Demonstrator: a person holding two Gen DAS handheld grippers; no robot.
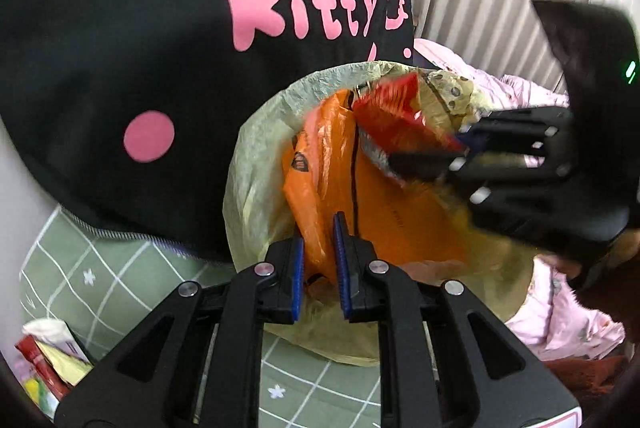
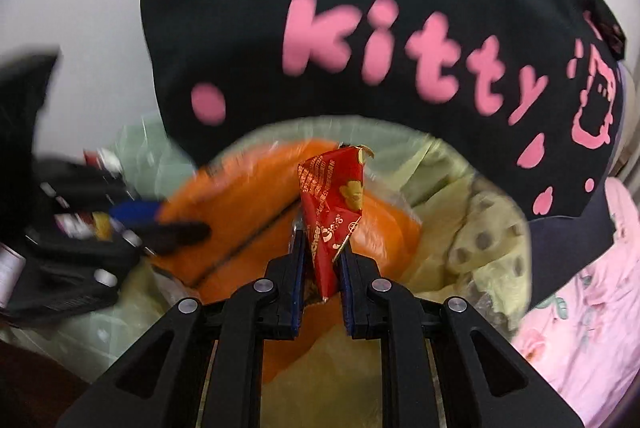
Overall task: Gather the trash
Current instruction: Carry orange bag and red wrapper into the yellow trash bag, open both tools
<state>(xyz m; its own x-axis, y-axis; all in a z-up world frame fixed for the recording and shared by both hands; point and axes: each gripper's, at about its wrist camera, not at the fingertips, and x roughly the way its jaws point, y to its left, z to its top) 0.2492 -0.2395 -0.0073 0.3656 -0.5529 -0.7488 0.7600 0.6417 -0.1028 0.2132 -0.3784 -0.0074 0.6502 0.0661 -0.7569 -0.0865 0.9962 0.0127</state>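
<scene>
A bin lined with a pale yellow-green bag [image 1: 256,163] holds an orange plastic bag [image 1: 320,187]. My left gripper [image 1: 318,228] is over the near rim, its blue pads closed on a fold of the orange bag. My right gripper [image 2: 322,244] is shut on a red snack wrapper [image 2: 334,203] and holds it over the bin [image 2: 440,163] and the orange bag [image 2: 248,195]. In the left wrist view the right gripper [image 1: 452,147] reaches in from the right with the red wrapper [image 1: 392,115]. The left gripper [image 2: 168,224] shows blurred at the left of the right wrist view.
A black cushion with pink "Kitty" lettering [image 1: 160,47] stands right behind the bin. A green checked sheet [image 1: 120,276] lies under it. Loose wrappers [image 1: 44,360] lie at the lower left. Pink bedding [image 1: 560,316] lies to the right.
</scene>
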